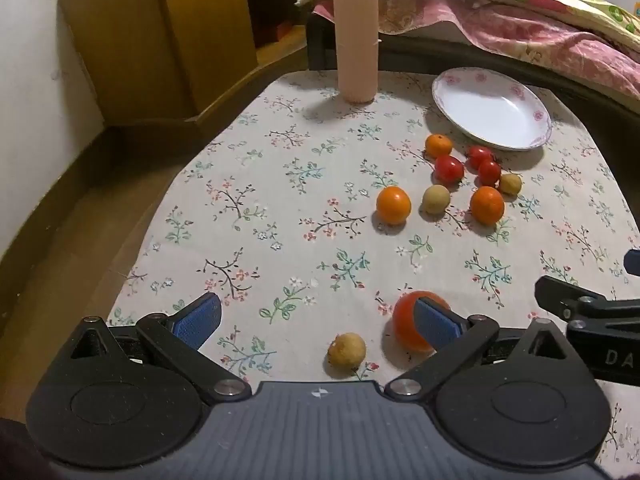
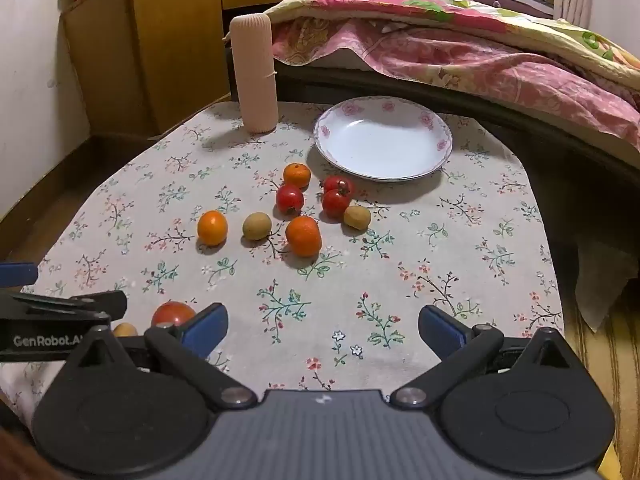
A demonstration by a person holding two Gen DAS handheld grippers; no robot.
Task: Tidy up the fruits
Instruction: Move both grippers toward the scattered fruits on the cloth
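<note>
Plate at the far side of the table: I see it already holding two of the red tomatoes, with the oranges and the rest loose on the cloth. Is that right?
Not quite. The plate holds nothing; the right wrist view shows its white bowl bare. The red tomatoes lie on the cloth in front of it, beside the oranges and the other fruit, all loose as you say.

Ahead of the spread fingers, a matt floral-print cotton-like tablecloth (image 2: 360, 280) lies smooth. Beyond it sits a glossy white glazed plate with pink flowers (image 2: 384, 140); the tall pale pink ribbed cylinder (image 2: 256, 76) looks matt.
</note>
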